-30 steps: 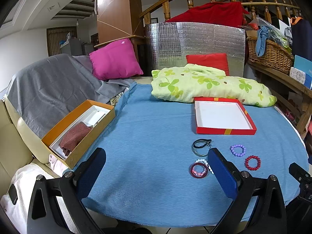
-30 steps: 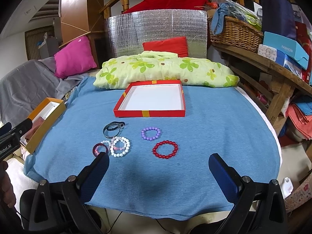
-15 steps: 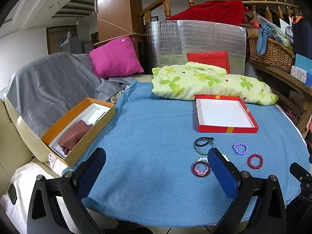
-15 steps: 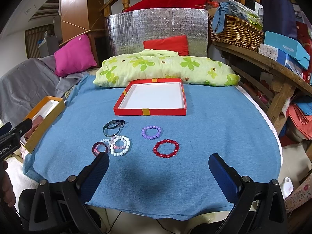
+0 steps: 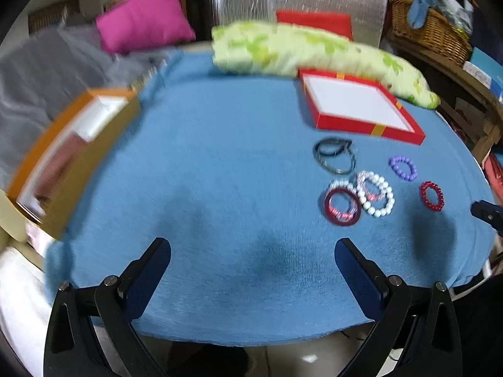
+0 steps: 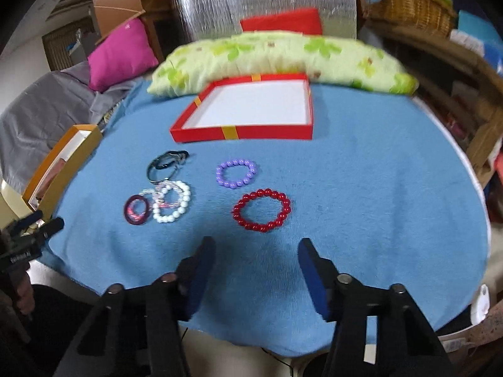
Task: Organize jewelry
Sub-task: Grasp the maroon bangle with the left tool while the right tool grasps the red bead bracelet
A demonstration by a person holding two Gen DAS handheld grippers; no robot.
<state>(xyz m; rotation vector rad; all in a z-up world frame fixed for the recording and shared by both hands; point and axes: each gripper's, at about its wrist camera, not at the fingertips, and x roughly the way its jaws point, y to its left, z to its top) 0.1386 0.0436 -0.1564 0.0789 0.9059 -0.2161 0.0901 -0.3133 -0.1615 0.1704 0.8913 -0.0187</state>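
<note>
Both grippers hover above the near edge of a round tabletop (image 6: pixel 377 188) covered in blue cloth, and both have their jaws apart with nothing between them: the left gripper (image 5: pixel 253 262) is spread wide, the right gripper (image 6: pixel 256 259) is spread less. The jewelry lies loose on the cloth in front of them. Nearest the right gripper is a red bead bracelet (image 6: pixel 262 209), with a purple bead bracelet (image 6: pixel 236 174) just beyond it. To the left of these sits a cluster: a white bead bracelet (image 6: pixel 172 205) overlapping a clear pinkish one, a dark red bangle (image 6: pixel 136 210) touching that group on its left, and a dark wire-like band (image 6: pixel 166 162) just behind. Farther back, an open red box (image 6: pixel 251 110) with a white inside sits flat on the cloth, holding nothing, its far side against a green flowered pillow (image 6: pixel 283 59). An orange box (image 5: pixel 72 157) sits at the left edge of the tabletop; the left wrist view is motion-blurred.
</note>
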